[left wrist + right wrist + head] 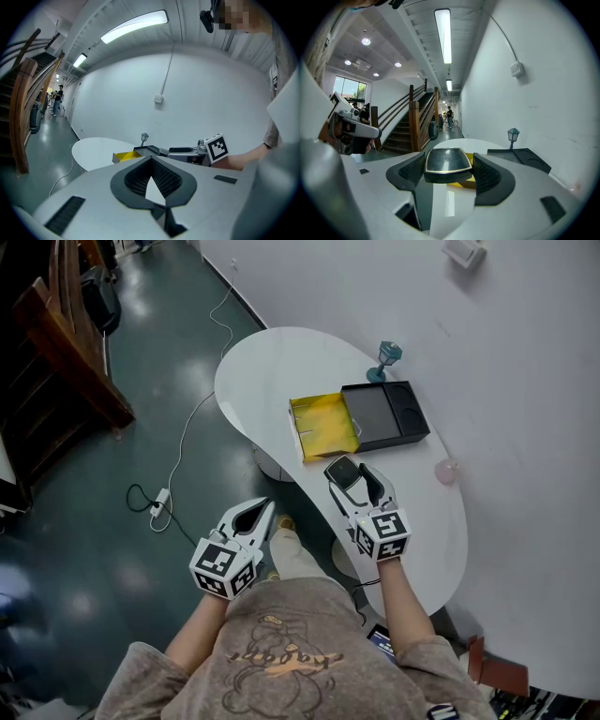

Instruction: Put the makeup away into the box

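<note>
A black makeup compact [344,471] with a gold rim sits between the jaws of my right gripper [352,474], which is shut on it above the white table [272,362]. Seen from the right gripper view, the compact [447,162] hangs just short of the open yellow-lined box [463,183]. That box [322,427] lies mid-table beside its black tray [384,414]. My left gripper [264,507] hovers off the table's near edge over the floor, its jaws closed at the tips with nothing in them; in its own view the left gripper [151,162] points at the box [124,156].
A small teal lantern figure [387,356] stands behind the black tray by the wall. A pink item [446,471] rests at the table's right edge. A white cable and power strip [160,503] lie on the dark floor; a wooden staircase [58,343] is at left.
</note>
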Tool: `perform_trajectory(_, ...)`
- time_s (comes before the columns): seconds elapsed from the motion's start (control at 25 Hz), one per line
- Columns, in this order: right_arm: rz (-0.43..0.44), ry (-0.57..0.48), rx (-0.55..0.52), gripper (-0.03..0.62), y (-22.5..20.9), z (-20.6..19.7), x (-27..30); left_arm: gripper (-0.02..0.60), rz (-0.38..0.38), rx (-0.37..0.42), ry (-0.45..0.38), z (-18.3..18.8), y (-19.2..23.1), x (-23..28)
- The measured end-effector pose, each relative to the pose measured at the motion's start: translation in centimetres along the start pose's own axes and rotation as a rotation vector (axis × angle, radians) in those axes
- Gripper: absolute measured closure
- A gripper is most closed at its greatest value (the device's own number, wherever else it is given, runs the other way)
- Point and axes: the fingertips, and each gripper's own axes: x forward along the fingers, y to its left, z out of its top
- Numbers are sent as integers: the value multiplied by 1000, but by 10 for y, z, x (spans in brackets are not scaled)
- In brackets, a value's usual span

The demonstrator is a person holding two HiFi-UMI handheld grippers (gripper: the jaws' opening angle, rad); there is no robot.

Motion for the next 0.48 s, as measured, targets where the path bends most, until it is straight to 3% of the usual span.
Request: perform_trajectory(0.48,-30,75,7,266,-37,-5,76,561,-3,5,12,22,43,37)
